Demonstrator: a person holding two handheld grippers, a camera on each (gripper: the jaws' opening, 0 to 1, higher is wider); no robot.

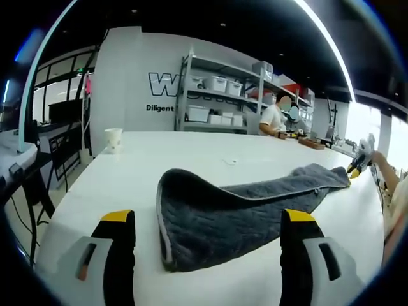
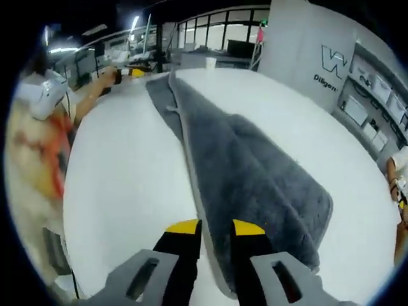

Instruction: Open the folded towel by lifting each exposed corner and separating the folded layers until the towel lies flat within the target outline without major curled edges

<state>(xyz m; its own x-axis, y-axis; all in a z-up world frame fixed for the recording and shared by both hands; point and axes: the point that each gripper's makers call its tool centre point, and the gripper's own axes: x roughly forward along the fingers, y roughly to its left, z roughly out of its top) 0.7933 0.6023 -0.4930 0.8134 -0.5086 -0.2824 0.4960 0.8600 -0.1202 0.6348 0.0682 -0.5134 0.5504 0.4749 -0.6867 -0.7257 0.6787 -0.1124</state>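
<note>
A dark grey towel (image 1: 236, 210) with a pale hem lies stretched in a long folded strip on the white table (image 1: 121, 178). Its near rounded end rests between the jaws of my left gripper (image 1: 208, 220), which is open and holds nothing. At the towel's far end my right gripper (image 1: 357, 167) pinches a corner. In the right gripper view the towel (image 2: 255, 172) runs away from my right gripper (image 2: 215, 228), whose jaws stand close together, shut on the hem. My left gripper (image 2: 131, 72) shows at the towel's far end, held by a hand.
A paper cup (image 1: 113, 139) stands near the table's far left edge, also the cup (image 2: 210, 62) beyond the towel. Shelves with white bins (image 1: 217, 95) line the back wall, a person (image 1: 274, 118) beside them. The person holding the grippers (image 2: 38, 127) stands at the table (image 2: 127, 178).
</note>
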